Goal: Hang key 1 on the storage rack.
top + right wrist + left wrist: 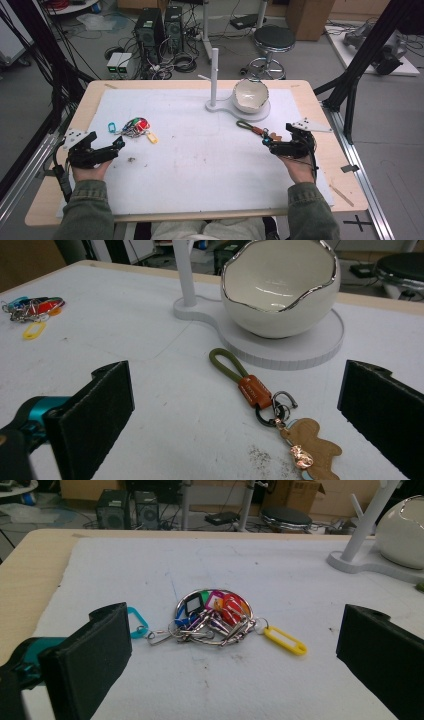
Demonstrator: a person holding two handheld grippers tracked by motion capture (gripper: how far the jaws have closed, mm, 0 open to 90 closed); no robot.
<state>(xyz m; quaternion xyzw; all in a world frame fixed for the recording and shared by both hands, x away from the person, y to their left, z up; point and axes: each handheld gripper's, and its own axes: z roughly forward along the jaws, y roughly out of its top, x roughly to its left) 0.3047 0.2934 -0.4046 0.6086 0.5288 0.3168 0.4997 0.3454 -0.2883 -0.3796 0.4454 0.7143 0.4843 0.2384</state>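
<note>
Both sets of fingers are standing spread: left gripper (pixel 118 145) facing the key bunch (pixel 212 617), right gripper (pixel 266 143) facing the strap keychain (pixel 260 397). Best pinching the strap's loop squarely.

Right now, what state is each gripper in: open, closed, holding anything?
Left gripper: open, holding nothing; the bunch of key tags lies between and ahead of its jaws.
Right gripper: open, holding nothing; the olive-loop keychain lies on the mat between its jaws.
</note>
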